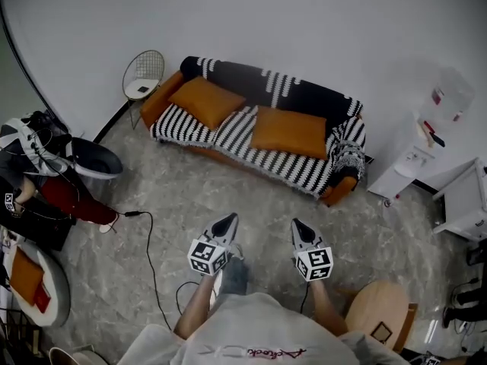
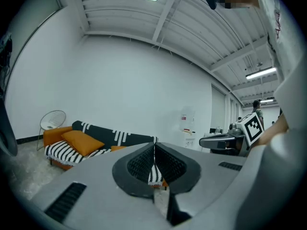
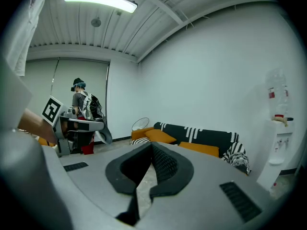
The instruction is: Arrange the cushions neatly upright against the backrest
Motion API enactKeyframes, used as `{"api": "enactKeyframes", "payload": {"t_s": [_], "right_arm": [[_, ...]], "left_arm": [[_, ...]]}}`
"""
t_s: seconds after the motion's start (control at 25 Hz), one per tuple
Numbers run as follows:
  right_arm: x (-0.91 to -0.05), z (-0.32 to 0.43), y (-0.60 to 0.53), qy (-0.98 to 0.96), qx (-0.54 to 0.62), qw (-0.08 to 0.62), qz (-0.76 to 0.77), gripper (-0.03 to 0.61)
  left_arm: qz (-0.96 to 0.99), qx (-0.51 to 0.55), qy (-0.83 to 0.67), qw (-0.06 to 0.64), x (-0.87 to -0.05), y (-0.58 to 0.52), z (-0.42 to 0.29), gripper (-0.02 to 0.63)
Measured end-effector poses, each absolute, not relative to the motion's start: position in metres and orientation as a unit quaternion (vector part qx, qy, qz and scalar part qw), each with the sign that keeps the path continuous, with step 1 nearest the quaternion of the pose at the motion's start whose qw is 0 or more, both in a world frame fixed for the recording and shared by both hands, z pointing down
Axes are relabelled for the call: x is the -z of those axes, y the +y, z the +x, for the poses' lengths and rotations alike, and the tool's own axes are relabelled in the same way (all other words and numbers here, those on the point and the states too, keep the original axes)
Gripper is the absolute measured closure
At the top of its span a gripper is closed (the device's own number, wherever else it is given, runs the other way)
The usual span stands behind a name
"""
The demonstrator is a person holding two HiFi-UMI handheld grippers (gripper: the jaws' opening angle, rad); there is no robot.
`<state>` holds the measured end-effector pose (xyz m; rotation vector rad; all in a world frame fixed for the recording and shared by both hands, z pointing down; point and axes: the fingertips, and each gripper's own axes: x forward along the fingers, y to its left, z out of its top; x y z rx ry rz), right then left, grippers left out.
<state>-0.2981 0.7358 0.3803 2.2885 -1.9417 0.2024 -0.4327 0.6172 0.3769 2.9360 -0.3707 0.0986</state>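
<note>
An orange sofa [image 1: 338, 190] under a black-and-white striped throw stands against the white wall. Two orange cushions lie flat on its seat: the left cushion [image 1: 206, 101] [image 2: 81, 142] [image 3: 159, 136] and the right cushion [image 1: 289, 131] [image 3: 203, 149]. The black backrest [image 1: 262, 82] runs behind them. My left gripper [image 1: 229, 222] [image 2: 154, 144] and right gripper [image 1: 300, 228] [image 3: 152, 146] hover over the floor a good way in front of the sofa. Both are shut with nothing between the jaws.
A wire chair [image 1: 144, 75] stands at the sofa's left end. A white water dispenser [image 1: 426, 139] is on the right. A person [image 1: 46, 177] with gear is at the left, and a black cable [image 1: 152, 257] trails over the marble floor. A round wooden stool [image 1: 380, 314] is beside me.
</note>
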Motion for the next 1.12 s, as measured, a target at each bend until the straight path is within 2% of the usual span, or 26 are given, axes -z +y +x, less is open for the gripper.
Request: {"api": "enactKeyframes", "payload": {"t_s": [0.72, 1.12], "right_arm": [[-0.353, -0.214, 0.521, -0.632, -0.073, 0.076, 0.768, 0.551], [-0.359, -0.197, 0.468, -0.602, -0.082, 0.076, 0.790, 0.551]], "left_arm": [[0.989, -0.036, -0.100, 0.101, -0.357, 0.406, -0.342, 0.580], [0.992, -0.045, -0.064, 0.099, -0.361, 0.341, -0.316, 0.580]]}}
